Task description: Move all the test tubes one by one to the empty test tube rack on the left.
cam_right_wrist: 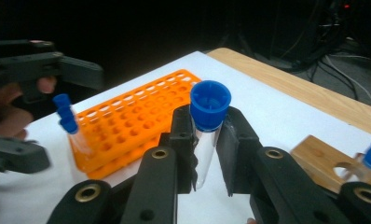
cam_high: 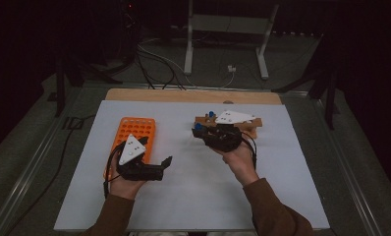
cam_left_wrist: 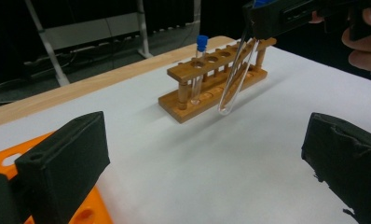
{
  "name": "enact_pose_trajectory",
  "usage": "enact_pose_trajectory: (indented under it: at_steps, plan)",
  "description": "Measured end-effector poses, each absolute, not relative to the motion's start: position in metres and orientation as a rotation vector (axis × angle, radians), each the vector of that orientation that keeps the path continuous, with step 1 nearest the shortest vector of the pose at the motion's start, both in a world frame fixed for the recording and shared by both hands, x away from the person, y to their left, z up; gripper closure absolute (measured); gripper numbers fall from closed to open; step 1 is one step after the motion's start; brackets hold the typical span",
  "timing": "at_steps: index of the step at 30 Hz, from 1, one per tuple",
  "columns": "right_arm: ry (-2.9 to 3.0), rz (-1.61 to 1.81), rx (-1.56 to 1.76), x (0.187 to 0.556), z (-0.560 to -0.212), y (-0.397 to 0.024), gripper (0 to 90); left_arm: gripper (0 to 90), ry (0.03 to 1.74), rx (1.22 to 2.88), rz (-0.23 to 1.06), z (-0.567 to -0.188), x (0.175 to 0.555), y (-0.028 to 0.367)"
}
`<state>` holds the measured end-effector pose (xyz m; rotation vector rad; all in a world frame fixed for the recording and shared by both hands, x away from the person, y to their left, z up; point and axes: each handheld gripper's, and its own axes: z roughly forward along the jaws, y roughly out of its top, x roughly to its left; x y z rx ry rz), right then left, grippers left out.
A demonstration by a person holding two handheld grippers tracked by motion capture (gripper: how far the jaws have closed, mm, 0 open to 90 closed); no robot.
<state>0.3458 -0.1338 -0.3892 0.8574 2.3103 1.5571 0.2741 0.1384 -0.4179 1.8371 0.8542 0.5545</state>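
Holding a capped tube in the right gripper, fingers clamped on it just under its blue cap, beside the wooden rack.
Another blue-capped tube stands upright at that rack's near end. Well apart from the rack lies an orange rack on the white counter; the left gripper hovers by it, fingers wide apart and empty, pointing toward the wooden rack.
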Motion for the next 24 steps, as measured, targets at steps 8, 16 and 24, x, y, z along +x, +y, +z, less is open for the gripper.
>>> enact_pose_trajectory:
  at_steps: [8, 16, 24]
  plan:
    - [2.365, 1.583, 0.808, 0.336, -0.384, -0.122, 77.3, 4.1, 0.838, 1.861, 0.543, -0.418, 0.277, 0.125]
    - [2.431, 1.592, 0.751, 0.328, -0.383, -0.108, 77.3, 20.9, 0.816, 1.873, 0.530, -0.419, 0.279, 0.117]
    - [2.488, 1.589, 0.698, 0.322, -0.380, -0.096, 77.2, 53.0, 0.783, 1.872, 0.472, -0.420, 0.282, 0.117]
